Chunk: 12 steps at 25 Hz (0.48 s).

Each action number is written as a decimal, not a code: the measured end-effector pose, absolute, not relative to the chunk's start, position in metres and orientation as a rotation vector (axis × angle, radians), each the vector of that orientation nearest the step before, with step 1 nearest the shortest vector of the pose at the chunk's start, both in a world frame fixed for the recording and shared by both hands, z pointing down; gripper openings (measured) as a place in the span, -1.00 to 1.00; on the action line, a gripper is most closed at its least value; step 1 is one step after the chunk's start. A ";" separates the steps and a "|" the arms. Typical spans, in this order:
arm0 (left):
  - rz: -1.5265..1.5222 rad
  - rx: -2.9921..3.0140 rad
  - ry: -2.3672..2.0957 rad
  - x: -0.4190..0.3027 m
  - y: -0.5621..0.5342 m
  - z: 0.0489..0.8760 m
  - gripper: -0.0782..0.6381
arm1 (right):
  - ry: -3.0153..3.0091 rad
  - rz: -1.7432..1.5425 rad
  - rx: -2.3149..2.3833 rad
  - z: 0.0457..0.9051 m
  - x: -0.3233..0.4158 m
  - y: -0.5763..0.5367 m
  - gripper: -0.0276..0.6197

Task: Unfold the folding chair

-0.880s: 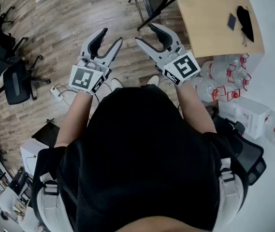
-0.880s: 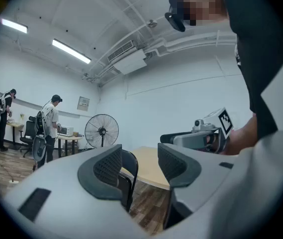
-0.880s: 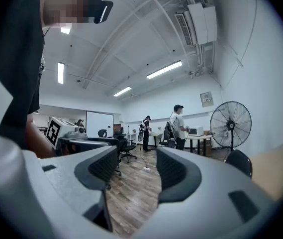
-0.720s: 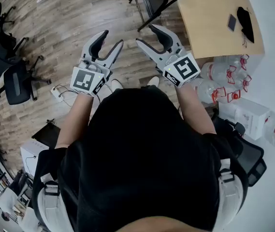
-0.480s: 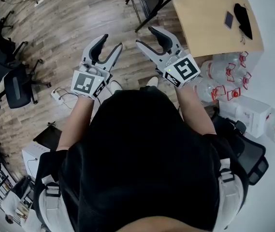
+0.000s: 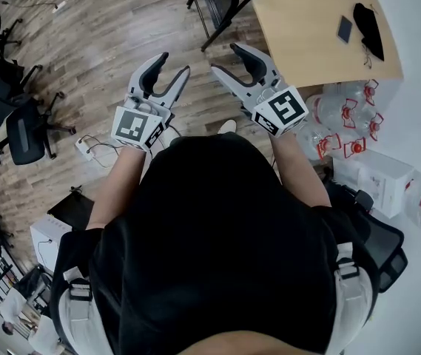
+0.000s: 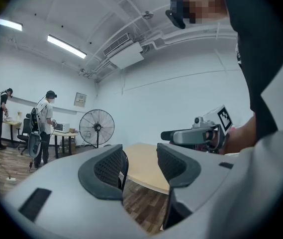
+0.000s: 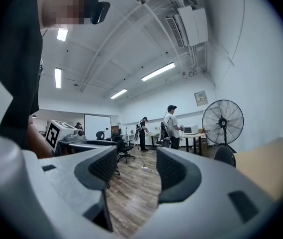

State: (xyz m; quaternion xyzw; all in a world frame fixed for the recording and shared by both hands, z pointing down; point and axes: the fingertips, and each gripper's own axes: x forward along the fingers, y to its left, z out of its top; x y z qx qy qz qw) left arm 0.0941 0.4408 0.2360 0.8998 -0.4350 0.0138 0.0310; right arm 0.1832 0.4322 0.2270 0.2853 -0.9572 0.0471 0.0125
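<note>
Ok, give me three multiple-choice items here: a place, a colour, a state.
1. The folding chair stands: A) beside the wooden table; B) on it; C) between gripper jaws.
2. The handles on the water bottles are: A) blue; B) red; C) green.
3. The right gripper is: A) shut on the chair; B) shut, empty; C) open, empty.
A: it stands at the table's edge. B: red handles show at their necks. C: its jaws stand apart, nothing between.
</note>
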 end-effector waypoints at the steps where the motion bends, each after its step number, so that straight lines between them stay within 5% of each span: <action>1: 0.047 2.769 -1.347 0.100 0.439 0.237 -0.19 | -2.987 0.149 0.886 0.228 0.191 0.430 -0.16; 12: 0.061 2.724 -1.413 0.162 0.419 0.244 -0.19 | -3.010 0.178 0.823 0.241 0.250 0.405 -0.16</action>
